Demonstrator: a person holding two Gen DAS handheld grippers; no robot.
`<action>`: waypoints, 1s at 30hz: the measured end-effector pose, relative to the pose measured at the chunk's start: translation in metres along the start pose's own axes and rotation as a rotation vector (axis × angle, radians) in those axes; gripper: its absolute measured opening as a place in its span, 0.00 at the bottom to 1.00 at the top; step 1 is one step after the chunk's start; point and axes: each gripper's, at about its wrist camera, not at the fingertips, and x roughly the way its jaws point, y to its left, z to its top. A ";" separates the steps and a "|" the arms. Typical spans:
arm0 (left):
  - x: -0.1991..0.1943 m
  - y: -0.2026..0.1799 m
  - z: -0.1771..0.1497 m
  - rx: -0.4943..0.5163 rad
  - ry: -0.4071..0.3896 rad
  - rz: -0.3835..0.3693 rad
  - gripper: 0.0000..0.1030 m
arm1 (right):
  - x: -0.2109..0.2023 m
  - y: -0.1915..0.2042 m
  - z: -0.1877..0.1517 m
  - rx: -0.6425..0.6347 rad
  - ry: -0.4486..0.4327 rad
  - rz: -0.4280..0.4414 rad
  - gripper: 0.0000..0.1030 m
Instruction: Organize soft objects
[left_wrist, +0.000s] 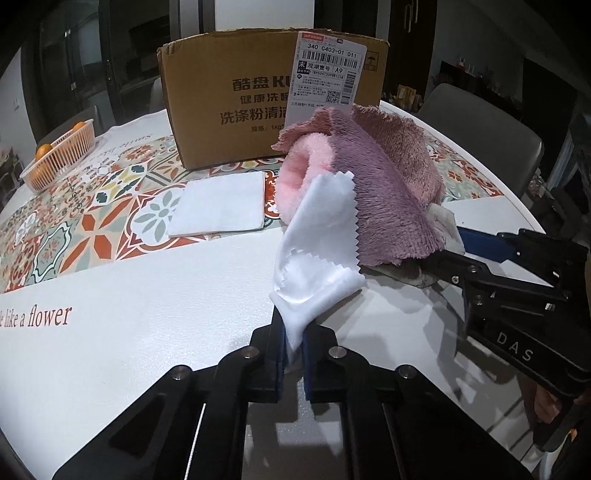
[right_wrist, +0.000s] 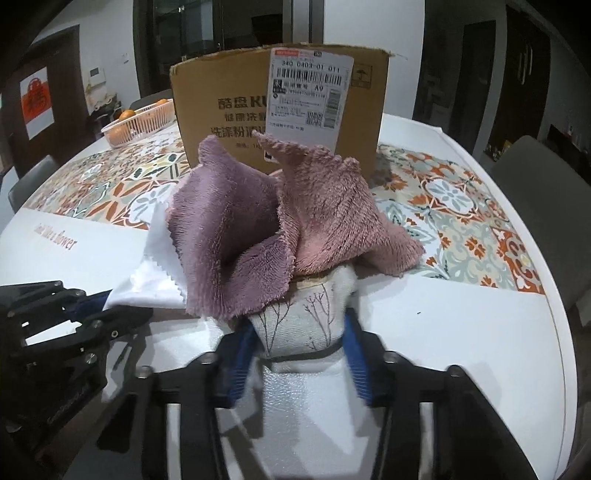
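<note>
A: State of the left tongs (left_wrist: 293, 341)?

B: Closed on one corner of the white pinked-edge cloth (left_wrist: 317, 258), which rises from the surface (left_wrist: 147, 288).

A: Right tongs (right_wrist: 301, 354)?

B: Clamped on a white cloth with a twig print (right_wrist: 295, 325), beneath the purple-pink plush towel (right_wrist: 258, 229).

A: Location of the heap?

B: Near the surface's middle, in front of the cardboard box (left_wrist: 221, 103). A folded white cloth (left_wrist: 221, 206) lies flat beside it.

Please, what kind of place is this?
Probably a home dining room: a table with a patterned tablecloth, a basket of oranges, and dining chairs around it.
</note>
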 end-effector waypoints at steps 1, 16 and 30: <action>-0.001 0.000 0.000 -0.001 -0.001 -0.003 0.08 | -0.001 0.000 -0.001 0.004 -0.003 -0.002 0.32; -0.042 -0.002 0.004 -0.004 -0.132 -0.016 0.07 | -0.038 -0.001 -0.009 0.122 -0.051 -0.016 0.20; -0.089 -0.004 -0.005 0.000 -0.223 -0.029 0.07 | -0.087 0.012 -0.016 0.136 -0.098 -0.016 0.20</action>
